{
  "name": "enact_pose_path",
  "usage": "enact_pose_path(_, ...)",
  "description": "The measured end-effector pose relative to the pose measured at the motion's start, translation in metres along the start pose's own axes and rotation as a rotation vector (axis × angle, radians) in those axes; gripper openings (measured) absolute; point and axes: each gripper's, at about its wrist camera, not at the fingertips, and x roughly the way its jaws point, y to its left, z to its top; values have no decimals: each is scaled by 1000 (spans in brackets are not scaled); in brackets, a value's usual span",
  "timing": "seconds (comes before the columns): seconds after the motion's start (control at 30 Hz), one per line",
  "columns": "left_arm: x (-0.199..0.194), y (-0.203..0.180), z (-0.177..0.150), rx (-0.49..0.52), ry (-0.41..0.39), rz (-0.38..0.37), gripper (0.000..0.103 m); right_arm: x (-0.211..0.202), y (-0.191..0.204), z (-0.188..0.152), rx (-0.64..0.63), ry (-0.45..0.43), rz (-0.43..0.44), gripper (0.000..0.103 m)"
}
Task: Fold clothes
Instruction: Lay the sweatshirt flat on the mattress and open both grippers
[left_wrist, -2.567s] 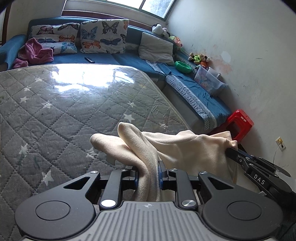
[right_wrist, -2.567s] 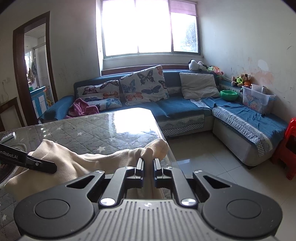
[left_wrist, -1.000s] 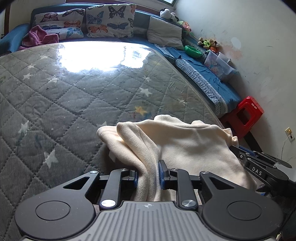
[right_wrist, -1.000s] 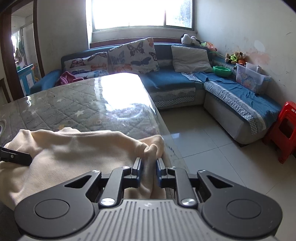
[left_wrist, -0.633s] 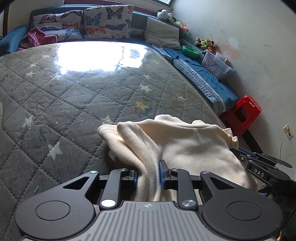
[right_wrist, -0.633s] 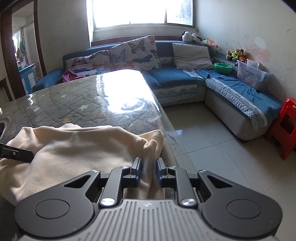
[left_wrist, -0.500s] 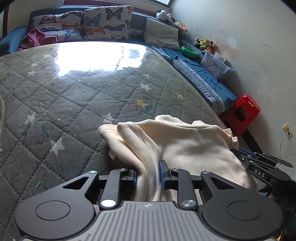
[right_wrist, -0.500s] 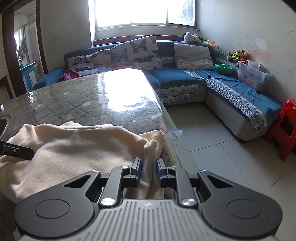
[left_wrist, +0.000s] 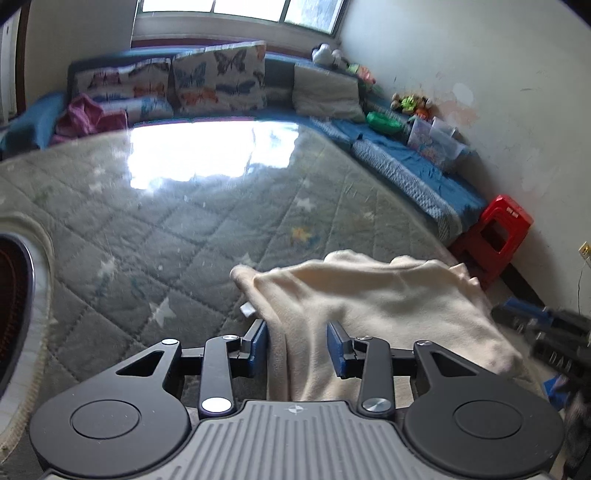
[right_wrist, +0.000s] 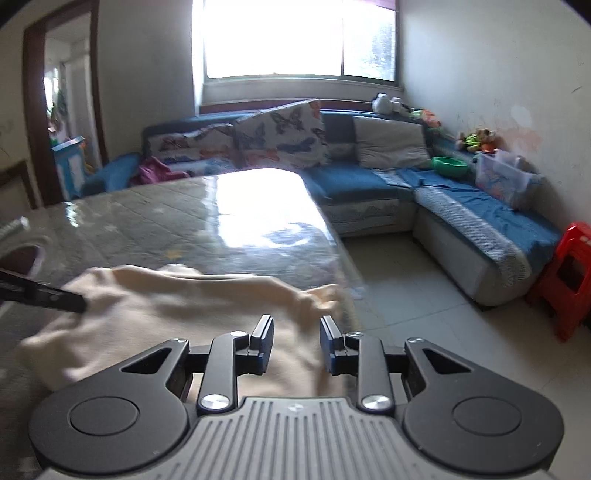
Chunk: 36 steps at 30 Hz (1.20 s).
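Observation:
A cream fleece garment (left_wrist: 373, 295) lies bunched on the near right corner of the grey quilted table (left_wrist: 177, 236). My left gripper (left_wrist: 297, 341) is open, with a fold of the cloth lying loose between its blue pads. In the right wrist view the garment (right_wrist: 173, 306) spreads to the left, its corner at the table's right edge. My right gripper (right_wrist: 296, 341) is open just above the cloth. Each gripper shows in the other's view, the right gripper (left_wrist: 546, 332) at the cloth's right end and the left gripper (right_wrist: 40, 291) at its left end.
A round dark object with a pale rim (left_wrist: 18, 295) sits at the table's left edge. A blue corner sofa (right_wrist: 369, 184) with butterfly cushions runs behind and to the right. A red stool (right_wrist: 569, 273) stands on the tiled floor (right_wrist: 424, 314) right of the table.
Both grippers have opened and let go of the cream garment, which now lies on the table. Both views have tilted upward, and the frames are motion-blurred.

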Motion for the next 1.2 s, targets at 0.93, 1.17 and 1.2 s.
enact_pose_path(0.93, 2, -47, -37, 113, 28, -142, 37, -21, 19, -34, -52, 0, 26, 26)
enact_pose_path(1.17, 6, -51, -46, 153, 42, -148, 37, -10, 30, -36, -120, 20, 48, 28)
enact_pose_path(1.2, 6, -51, -46, 156, 43, -152, 37, -11, 30, -34, -127, 19, 51, 28)
